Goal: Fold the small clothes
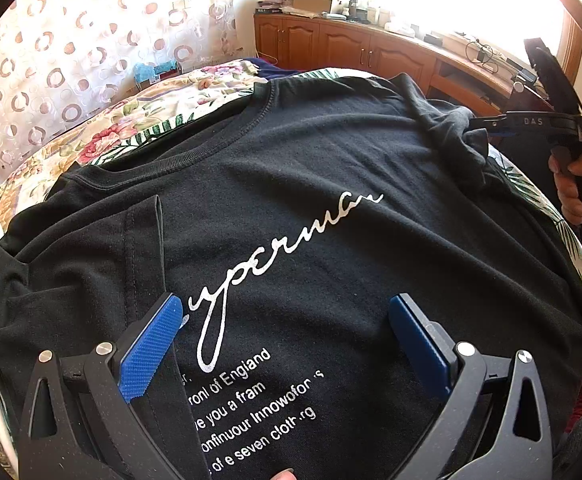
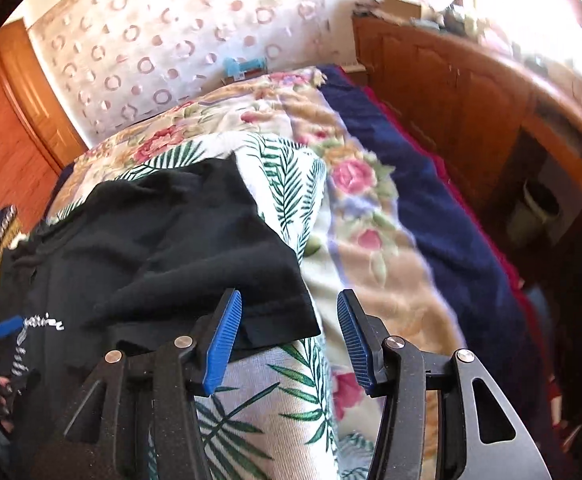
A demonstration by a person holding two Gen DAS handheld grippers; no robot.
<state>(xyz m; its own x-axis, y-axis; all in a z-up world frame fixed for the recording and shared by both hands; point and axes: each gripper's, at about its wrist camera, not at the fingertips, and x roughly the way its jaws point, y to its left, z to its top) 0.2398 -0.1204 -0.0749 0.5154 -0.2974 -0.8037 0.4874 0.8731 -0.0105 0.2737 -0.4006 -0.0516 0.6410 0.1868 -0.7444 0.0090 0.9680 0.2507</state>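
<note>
OK, black T-shirt (image 1: pixel 291 184) lies spread flat on the leaf-print cloth (image 2: pixel 283 168) over the floral bedspread (image 2: pixel 363 216), white script print facing up.

Left gripper (image 1: pixel 285 328) hovers over the shirt's printed chest, jaws wide apart, blue pads (image 1: pixel 151 344) straddling the lettering, nothing pinched between them.

Right gripper (image 2: pixel 289 334) sits at the shirt's sleeve edge; jaws about half open, gripping nothing. The sleeve hem (image 2: pixel 283 320) lies just inside the left pad, touching or nearly so, can't tell which; the rest of the gap shows bare leaf-print cloth.

Left wrist view only: the neckline, the full print, and the right gripper (image 1: pixel 487 124) from the side with a hand (image 1: pixel 579 188) on its handle, its tip at the bunched sleeve.

Right wrist view only: the navy blanket (image 2: pixel 431 208) along the bed's far edge and the wooden cabinet (image 2: pixel 451 80) beyond. That frame is motion-blurred.
</note>
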